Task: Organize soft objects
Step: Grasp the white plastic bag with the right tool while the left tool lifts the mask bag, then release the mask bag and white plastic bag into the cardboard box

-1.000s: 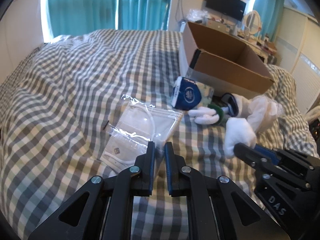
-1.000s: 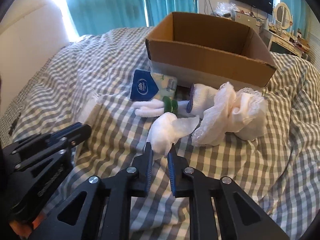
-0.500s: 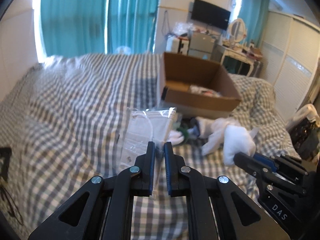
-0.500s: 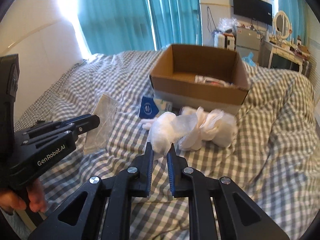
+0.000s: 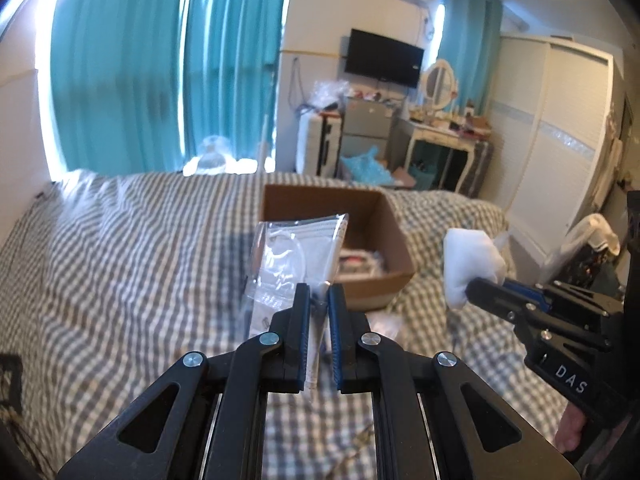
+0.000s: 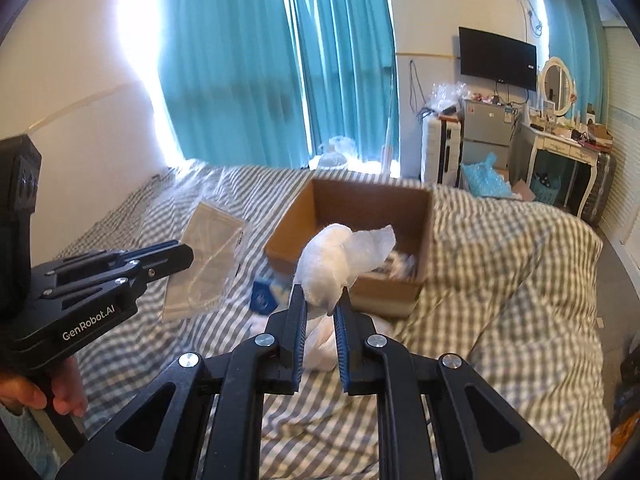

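Note:
My left gripper point(image 5: 319, 296) is shut on a clear bag of white face masks point(image 5: 296, 256), held in the air in front of the cardboard box point(image 5: 384, 216). The same bag point(image 6: 212, 252) hangs from it at the left of the right wrist view. My right gripper point(image 6: 320, 298) is shut on a white plush bundle in clear wrap point(image 6: 340, 256), lifted before the box point(image 6: 292, 224). That bundle point(image 5: 468, 260) shows at the right of the left wrist view. Some items lie inside the box.
A grey checked bedspread point(image 6: 500, 264) covers the bed. A blue tissue pack point(image 6: 262, 300) and white soft items point(image 6: 320, 344) lie in front of the box. Beyond the bed are teal curtains point(image 5: 168, 68), a dressing table point(image 5: 440, 140) and a wardrobe point(image 5: 560, 128).
Both grippers have risen from the bed with their loads, the mask bag and the white bundle now hanging in the air. The box looks smaller and lower in both views.

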A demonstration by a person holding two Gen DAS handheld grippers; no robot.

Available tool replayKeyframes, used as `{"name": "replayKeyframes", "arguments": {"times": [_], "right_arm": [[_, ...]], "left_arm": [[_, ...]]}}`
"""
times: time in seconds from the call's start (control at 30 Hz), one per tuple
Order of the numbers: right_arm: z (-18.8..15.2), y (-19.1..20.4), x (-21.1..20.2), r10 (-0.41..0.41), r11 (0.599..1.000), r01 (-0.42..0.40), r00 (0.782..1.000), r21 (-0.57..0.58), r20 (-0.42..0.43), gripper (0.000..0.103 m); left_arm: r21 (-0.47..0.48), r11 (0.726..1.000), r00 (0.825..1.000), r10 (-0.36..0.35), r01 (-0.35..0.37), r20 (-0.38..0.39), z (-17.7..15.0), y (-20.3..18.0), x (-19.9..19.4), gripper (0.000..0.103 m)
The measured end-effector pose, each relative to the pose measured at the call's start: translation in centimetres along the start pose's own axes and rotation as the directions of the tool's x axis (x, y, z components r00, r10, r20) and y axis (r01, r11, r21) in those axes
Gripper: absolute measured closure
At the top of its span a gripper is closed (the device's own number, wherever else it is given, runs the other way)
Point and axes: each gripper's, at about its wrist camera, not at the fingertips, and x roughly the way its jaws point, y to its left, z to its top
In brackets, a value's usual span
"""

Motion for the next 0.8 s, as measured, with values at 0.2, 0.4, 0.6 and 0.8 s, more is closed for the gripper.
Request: {"name": "replayKeyframes", "arguments": {"times": [0.2, 0.4, 0.6, 0.8], "right_arm": [[4.5, -2.4, 1.0, -0.018, 1.000, 0.018, 0.999, -0.005, 0.029, 0.090], [9.0, -4.6, 5.0, -0.007, 1.000, 0.007, 1.000, -0.012, 0.029, 0.090], [10.9, -6.3, 12.0, -0.019, 0.999, 0.018, 0.999, -0.047, -0.035, 0.090], [10.5, -8.5, 19.0, -0.029, 0.999, 0.025, 0.994, -0.041, -0.109, 0.090]], "left_arm": [[0.005, 1.000, 1.000, -0.025, 0.024, 0.019, 4.0, -1.3, 2.3, 0.095], [0.040, 0.999, 1.000, -0.017, 0.016, 0.019, 8.0, -2.7, 6.5, 0.095], [0.080, 0.997, 0.999, 0.019, -0.016, -0.038, 9.1, -3.1, 12.7, 0.095], [0.114, 0.993, 0.993, 0.045, -0.033, -0.108, 8.1, -2.8, 18.7, 0.095]]}}
